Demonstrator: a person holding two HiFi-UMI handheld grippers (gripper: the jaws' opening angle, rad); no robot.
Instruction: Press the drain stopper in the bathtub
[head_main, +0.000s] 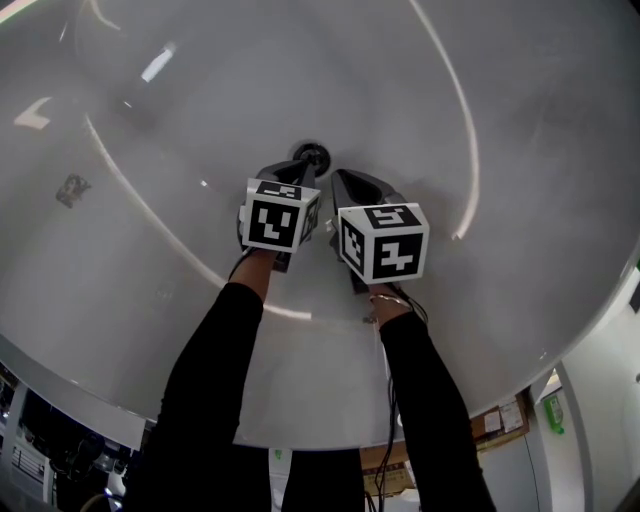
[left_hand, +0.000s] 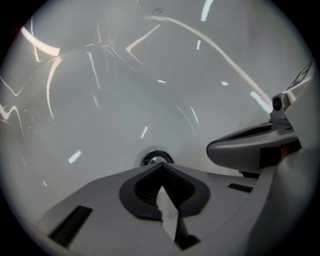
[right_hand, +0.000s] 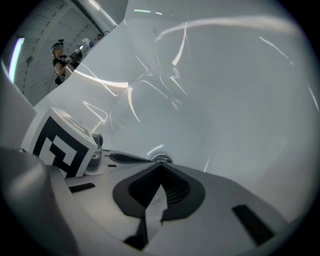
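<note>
Soft, even light on glossy white, streaked with glare.
Beyond the fingers (left_hand: 95, 210) of the left gripper (left_hand: 159, 169), bright curved reflections streak the bathtub (left_hand: 125, 100) wall; the fingers loom close, slightly soft, shadowed where they meet. Both gripper views bow at the edges, with black corners. The head view darkens below the rim.

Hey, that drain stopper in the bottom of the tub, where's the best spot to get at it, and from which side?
Probably its round top face, from straight above. The drain stopper sits low in the bathtub floor, with hardly any edge showing to pinch, so pushing with shut jaw tips suits it. The left gripper, jaws together, is right beside it.
</note>
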